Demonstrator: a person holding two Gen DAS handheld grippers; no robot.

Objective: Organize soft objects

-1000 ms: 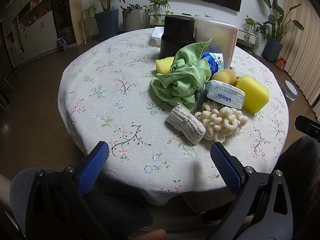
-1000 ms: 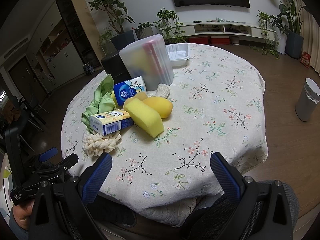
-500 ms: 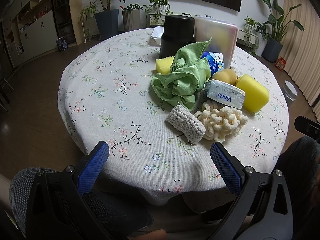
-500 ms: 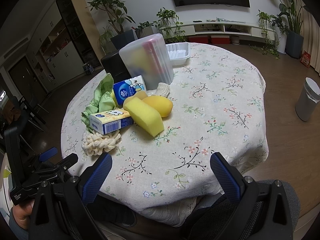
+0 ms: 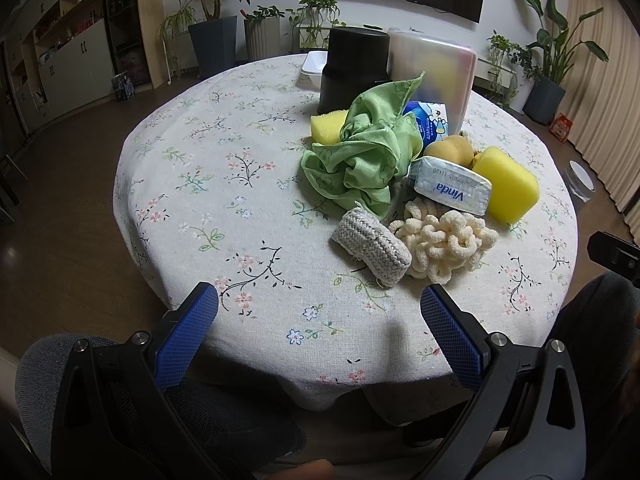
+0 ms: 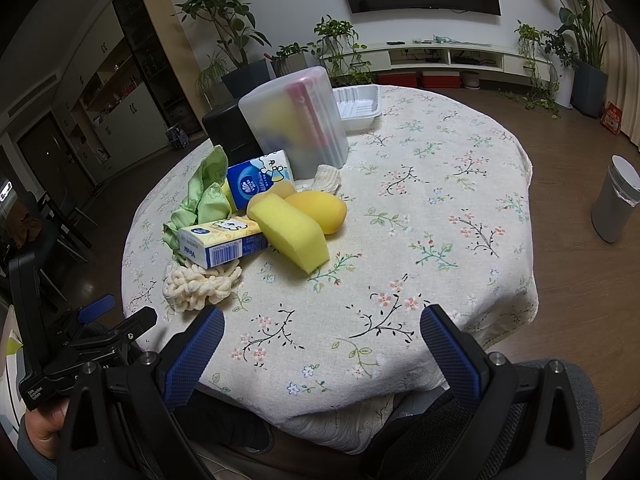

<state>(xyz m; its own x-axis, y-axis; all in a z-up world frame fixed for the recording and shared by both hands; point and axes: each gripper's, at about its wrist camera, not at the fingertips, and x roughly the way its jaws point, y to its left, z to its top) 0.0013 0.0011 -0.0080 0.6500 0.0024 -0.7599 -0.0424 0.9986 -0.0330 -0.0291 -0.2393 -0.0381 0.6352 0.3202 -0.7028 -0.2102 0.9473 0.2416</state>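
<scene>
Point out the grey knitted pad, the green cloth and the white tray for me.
grey knitted pad (image 5: pixel 372 245), left wrist view, middle of its ribbed top.
green cloth (image 5: pixel 362 162), left wrist view, centre of the crumpled folds.
white tray (image 6: pixel 357 103), right wrist view, its ridged inside floor.

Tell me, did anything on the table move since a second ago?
No, nothing visibly moved. The left gripper and right gripper still hang open at the near edge of the table, holding nothing. The green cloth, the knitted pad and the yellow sponge lie where they were.

Crumpled green cloth, grey knitted pad; cream chenille bundle, yellow sponges clustered
</scene>
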